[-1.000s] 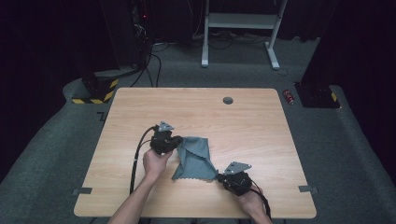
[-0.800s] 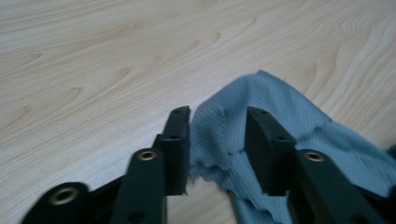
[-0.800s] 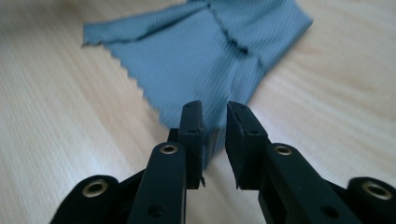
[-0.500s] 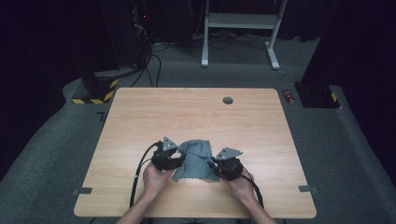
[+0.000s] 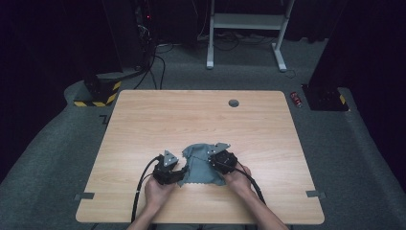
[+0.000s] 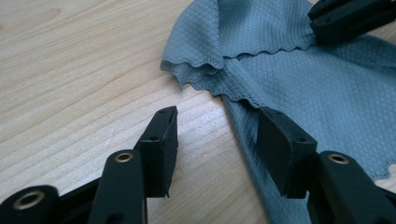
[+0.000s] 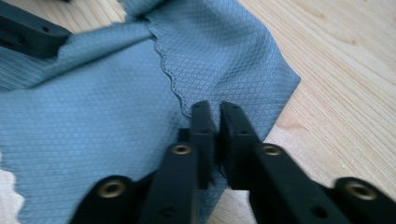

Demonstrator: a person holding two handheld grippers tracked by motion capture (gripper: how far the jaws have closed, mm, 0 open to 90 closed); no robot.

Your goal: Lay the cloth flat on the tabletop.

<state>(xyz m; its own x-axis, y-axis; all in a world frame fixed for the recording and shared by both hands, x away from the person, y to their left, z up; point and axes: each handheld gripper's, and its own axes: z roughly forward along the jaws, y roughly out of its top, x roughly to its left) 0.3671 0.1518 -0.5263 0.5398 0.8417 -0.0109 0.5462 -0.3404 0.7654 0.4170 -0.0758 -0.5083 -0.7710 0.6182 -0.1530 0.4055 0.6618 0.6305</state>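
A grey-blue waffle-weave cloth (image 5: 201, 167) lies rumpled on the wooden table (image 5: 143, 120), close to the near edge. My left gripper (image 5: 168, 171) sits at its left edge; my right gripper (image 5: 221, 160) rests on its right part. In the left gripper view the left gripper (image 6: 219, 144) is open. Its jaws have just been opening and grip nothing, with bare wood and the cloth's (image 6: 303, 84) scalloped hem between them. In the right gripper view the right gripper (image 7: 215, 123) has just closed, pinching a fold of the cloth (image 7: 93, 116) by its hem.
A round cable hole (image 5: 233, 102) is set in the table's far side. Grey tape tabs (image 5: 84, 196) mark the near corners. On the floor beyond are a red can (image 5: 297, 99), a yellow-black striped block (image 5: 98, 93) and a white stand (image 5: 244, 21).
The left gripper has let go of the cloth and come nearer the person at its left edge. The right gripper has moved from the front right onto the cloth. The cloth is more bunched.
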